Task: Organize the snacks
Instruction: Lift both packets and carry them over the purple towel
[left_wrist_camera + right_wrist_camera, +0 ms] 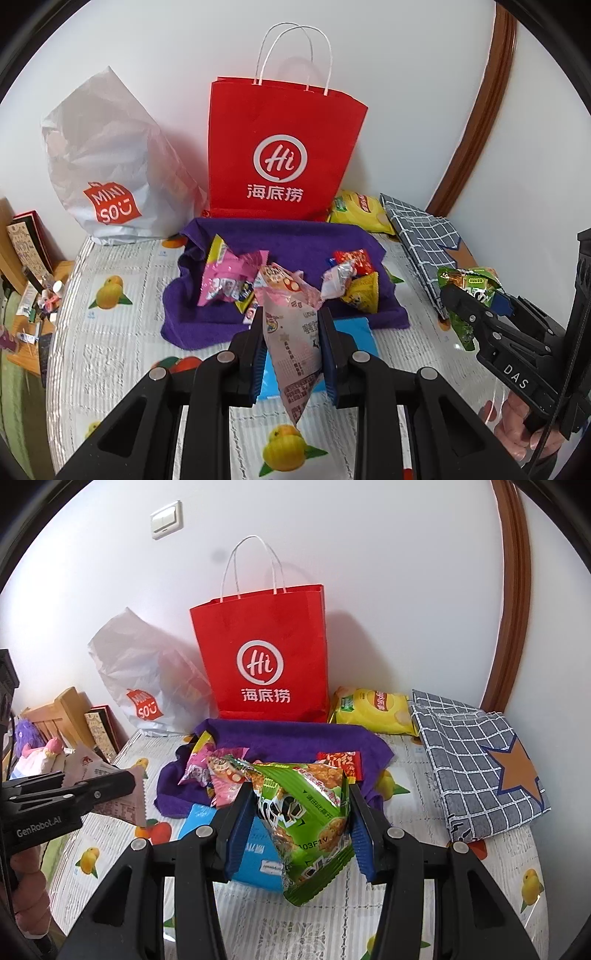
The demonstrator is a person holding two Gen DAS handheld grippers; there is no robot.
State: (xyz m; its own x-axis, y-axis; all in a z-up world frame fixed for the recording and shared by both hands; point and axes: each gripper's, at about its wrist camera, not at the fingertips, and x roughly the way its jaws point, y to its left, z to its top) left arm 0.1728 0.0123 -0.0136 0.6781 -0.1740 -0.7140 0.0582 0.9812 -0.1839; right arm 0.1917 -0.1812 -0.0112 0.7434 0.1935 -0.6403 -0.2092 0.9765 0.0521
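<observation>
Looking down at a table (110, 354) covered in a shiny cloth printed with oranges. Closest in, the left gripper (291, 354) is clamped on a pale pink snack packet (295, 343), and the right gripper (301, 812) is squeezing a green snack bag (314, 812), both lifted off the cloth. A blue packet (255, 860) lies under them. At 12 o'clock there's a purple towel (288, 236) with a heap of small snacks (232, 280) on it. A checked fabric bag (476, 760) sits at 2 o'clock. Further back, a yellow chip bag (373, 709), a red paper bag (284, 147) and a white plastic bag (110, 162) stand against the white wall (388, 55).
</observation>
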